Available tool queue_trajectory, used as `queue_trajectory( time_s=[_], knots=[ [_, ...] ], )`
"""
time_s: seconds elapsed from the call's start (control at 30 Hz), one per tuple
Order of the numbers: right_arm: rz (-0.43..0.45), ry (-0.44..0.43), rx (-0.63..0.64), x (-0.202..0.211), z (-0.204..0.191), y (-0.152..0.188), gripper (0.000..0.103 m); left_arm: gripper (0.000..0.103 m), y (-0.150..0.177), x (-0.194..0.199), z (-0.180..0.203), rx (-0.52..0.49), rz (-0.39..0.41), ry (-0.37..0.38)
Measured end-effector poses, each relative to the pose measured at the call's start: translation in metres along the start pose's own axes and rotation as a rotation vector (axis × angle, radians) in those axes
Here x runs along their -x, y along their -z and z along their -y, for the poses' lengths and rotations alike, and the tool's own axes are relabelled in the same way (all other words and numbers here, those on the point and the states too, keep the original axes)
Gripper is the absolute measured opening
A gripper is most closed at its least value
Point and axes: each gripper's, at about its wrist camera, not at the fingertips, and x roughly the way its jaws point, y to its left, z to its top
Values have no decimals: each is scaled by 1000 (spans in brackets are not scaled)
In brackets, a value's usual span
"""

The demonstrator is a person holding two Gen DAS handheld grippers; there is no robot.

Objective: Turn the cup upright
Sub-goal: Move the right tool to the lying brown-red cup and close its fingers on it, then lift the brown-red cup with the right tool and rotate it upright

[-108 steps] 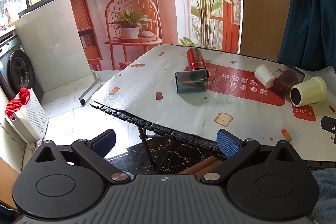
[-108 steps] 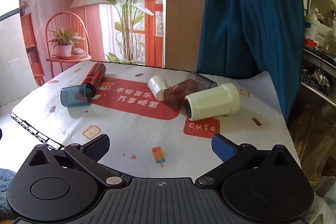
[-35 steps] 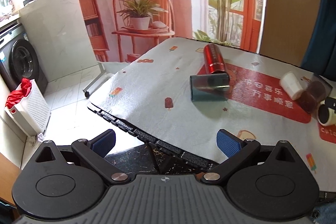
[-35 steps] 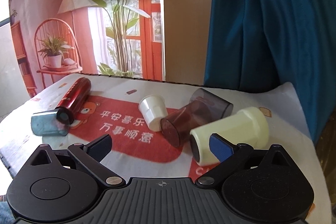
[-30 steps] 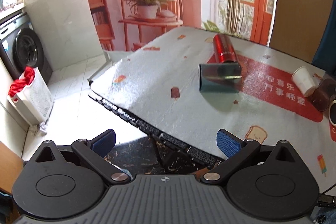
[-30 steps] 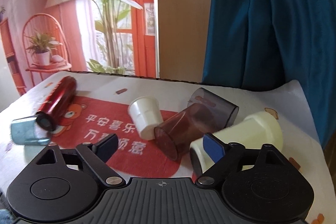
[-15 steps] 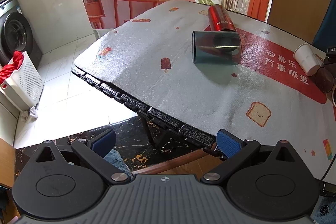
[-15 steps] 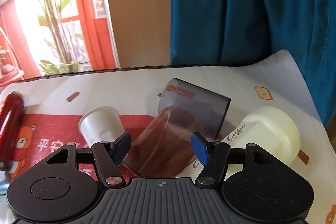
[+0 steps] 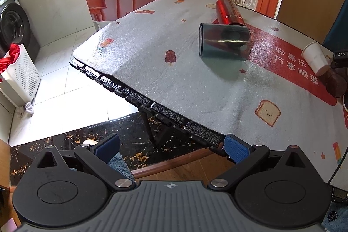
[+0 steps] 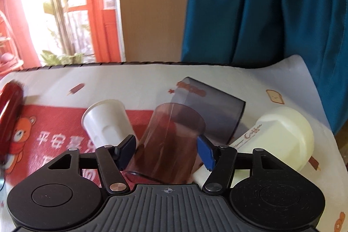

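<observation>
A brown translucent cup [image 10: 171, 140] lies on its side on the table, mouth toward me. My right gripper [image 10: 166, 150] straddles it, a blue pad on each side, closing but not clearly touching it. A white paper cup [image 10: 106, 121], a grey translucent cup [image 10: 213, 105] and a cream cup [image 10: 280, 136] lie beside it. My left gripper [image 9: 171, 146] is open and empty, off the table's near edge. In the left wrist view a teal translucent cup [image 9: 224, 41] and a red bottle [image 9: 228, 11] lie on their sides; the white paper cup [image 9: 315, 59] also shows.
The table [image 9: 174, 71] has a patterned cloth and a black rim at its near left edge. A white laundry basket [image 9: 17, 75] stands on the floor to the left. A blue curtain [image 10: 271, 3] hangs behind the table's far right.
My right gripper has moved forward over the brown cup and its jaws have narrowed around it. My left gripper has risen and tilted down, staying open.
</observation>
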Motion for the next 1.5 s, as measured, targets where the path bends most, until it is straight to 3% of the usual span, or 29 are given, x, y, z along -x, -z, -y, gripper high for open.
queue_trajectory(
  time_s=[0.63,1.1,1.27,1.5],
  knots=[
    [-45,-55,35,16,-11,13,57,103,3,6,-9,35,25,20],
    [-54,-130,149,79,-21,72,57,103,6,8,-9,31,29,31],
    [-102,-247,223,108,-34,94,57,103,7,9,-8,31,31,34],
    [-83,-352,262,115,-70,101,57,103,10,12,-11,31,43,34]
  ],
)
